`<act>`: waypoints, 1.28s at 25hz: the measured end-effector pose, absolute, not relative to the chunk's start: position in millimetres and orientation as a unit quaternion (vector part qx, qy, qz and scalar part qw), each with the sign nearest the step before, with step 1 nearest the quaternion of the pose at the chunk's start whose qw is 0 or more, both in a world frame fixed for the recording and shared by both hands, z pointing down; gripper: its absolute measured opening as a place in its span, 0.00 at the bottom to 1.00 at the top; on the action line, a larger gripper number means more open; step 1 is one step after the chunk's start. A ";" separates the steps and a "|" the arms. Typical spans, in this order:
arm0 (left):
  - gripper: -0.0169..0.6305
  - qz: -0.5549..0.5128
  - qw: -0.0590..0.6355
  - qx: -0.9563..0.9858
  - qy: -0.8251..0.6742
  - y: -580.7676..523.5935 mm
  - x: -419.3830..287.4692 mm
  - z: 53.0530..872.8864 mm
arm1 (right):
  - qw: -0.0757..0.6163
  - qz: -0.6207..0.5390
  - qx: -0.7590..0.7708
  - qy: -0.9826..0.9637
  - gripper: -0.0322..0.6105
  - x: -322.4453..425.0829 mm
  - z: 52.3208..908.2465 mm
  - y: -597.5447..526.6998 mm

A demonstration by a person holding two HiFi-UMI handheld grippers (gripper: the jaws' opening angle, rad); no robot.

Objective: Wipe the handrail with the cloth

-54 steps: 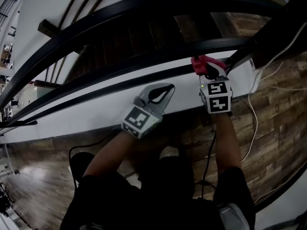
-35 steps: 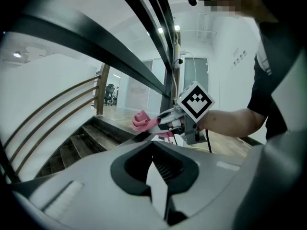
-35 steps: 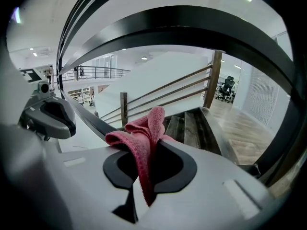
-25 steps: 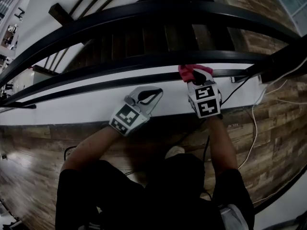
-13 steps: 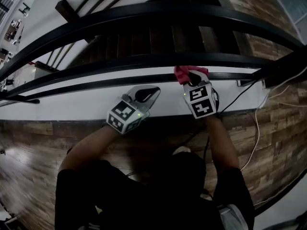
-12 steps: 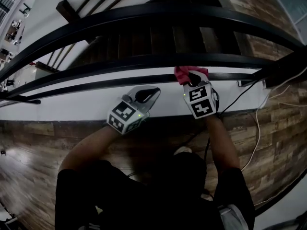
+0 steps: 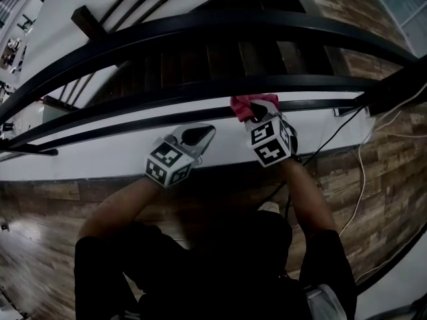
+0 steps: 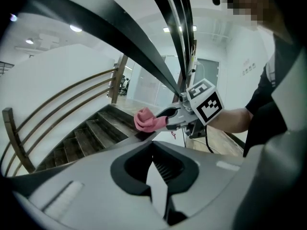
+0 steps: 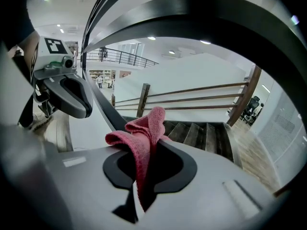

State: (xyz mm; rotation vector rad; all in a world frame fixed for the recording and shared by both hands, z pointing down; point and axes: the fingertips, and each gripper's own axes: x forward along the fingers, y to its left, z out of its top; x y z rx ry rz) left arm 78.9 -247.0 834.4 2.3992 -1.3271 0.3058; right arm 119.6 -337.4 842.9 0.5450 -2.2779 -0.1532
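A red cloth (image 7: 250, 103) is pressed against the middle black handrail (image 7: 133, 102), with my right gripper (image 7: 257, 115) shut on it. In the right gripper view the cloth (image 9: 144, 133) sticks up, folded, from between the shut jaws of the right gripper (image 9: 143, 178). The rail (image 9: 103, 110) runs away to the left there. My left gripper (image 7: 197, 135) hangs just left of the right one, below the rail and over the white ledge, shut and holding nothing. Its own view shows the left gripper (image 8: 154, 152), and beyond it the cloth (image 8: 146, 120) and the right gripper (image 8: 168, 116).
A thicker black top rail (image 7: 200, 29) curves above the middle rail, and a thinner black rail runs just below it. Dark wooden stairs (image 7: 200, 59) drop away behind the rails. A white ledge (image 7: 100, 149) borders the wood floor. A white cable (image 7: 357, 179) trails at the right, by a black post (image 7: 400, 85).
My right gripper has slid the cloth leftward along the middle rail. The left gripper has drifted left beside it, still shut and empty.
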 end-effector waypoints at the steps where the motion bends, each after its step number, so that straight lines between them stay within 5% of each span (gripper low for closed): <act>1: 0.02 0.112 0.186 0.856 -0.469 -245.3 74.0 833.6 | 0.387 -0.062 0.216 -0.894 0.12 114.2 842.1 -334.2; 32: 0.02 0.085 0.161 0.899 -0.398 -152.0 -53.3 818.5 | 0.412 -0.051 0.283 -0.865 0.12 13.7 842.7 -266.5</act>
